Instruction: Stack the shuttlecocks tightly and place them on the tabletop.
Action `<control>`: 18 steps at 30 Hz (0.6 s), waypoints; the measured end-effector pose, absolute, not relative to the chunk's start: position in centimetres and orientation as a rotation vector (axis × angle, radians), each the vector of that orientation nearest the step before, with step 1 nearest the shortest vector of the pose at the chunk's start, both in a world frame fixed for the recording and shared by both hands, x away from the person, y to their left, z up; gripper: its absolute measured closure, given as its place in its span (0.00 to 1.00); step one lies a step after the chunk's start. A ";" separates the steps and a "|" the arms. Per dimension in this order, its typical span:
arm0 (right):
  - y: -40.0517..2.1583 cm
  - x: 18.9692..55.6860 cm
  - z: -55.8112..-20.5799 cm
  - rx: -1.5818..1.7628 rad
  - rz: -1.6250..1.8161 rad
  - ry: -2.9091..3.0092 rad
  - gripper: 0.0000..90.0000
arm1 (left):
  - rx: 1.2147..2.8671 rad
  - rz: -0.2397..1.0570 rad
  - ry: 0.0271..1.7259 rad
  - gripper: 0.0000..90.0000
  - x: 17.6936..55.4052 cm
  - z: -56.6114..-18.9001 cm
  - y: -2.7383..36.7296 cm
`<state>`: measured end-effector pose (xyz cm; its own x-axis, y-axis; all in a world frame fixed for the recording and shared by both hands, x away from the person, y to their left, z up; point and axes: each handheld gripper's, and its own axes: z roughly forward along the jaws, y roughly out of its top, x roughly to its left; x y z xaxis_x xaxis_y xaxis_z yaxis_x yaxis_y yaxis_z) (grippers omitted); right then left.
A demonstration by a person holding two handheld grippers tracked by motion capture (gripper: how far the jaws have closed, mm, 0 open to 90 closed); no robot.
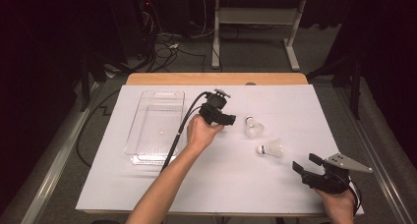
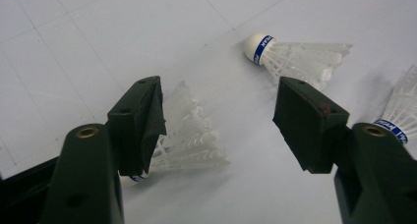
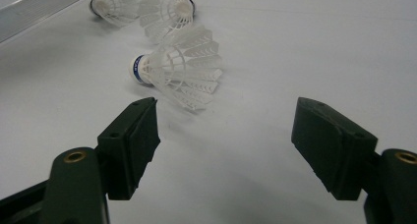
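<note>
We find left gripper (image 1: 231,120) mid-table, just right of clear plastic tray (image 1: 142,111), jaws spread wide, pinching nothing. In left gripper view, one shuttlecock (image 2: 189,135) lies on white sheet (image 1: 275,184) against left jaw; second (image 2: 295,57) beyond; third (image 2: 401,111) at right edge. Right gripper (image 1: 310,169) at near right corner, jaws spread, empty; nearest shuttlecock (image 3: 179,71) lies ahead, well apart.
</note>
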<state>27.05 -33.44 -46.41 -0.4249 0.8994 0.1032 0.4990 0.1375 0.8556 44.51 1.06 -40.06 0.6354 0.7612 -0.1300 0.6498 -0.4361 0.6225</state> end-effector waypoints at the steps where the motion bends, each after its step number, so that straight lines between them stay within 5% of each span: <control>1: -33.4 27.1 -46.4 1.339 1.216 1.983 0.29 | 2.202 0.222 1.097 0.40 44.4 -40.0 1.1; 18: -33.4 27.1 -46.4 1.339 1.211 1.983 0.29 | 2.187 0.204 1.075 0.37 43.2 -39.7 2.3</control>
<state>27.06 -33.39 -46.41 -0.4232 0.9006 0.0993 0.4998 0.1407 0.8546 43.18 2.30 -39.67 0.6462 0.7482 -0.1504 0.6414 -0.4255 0.6384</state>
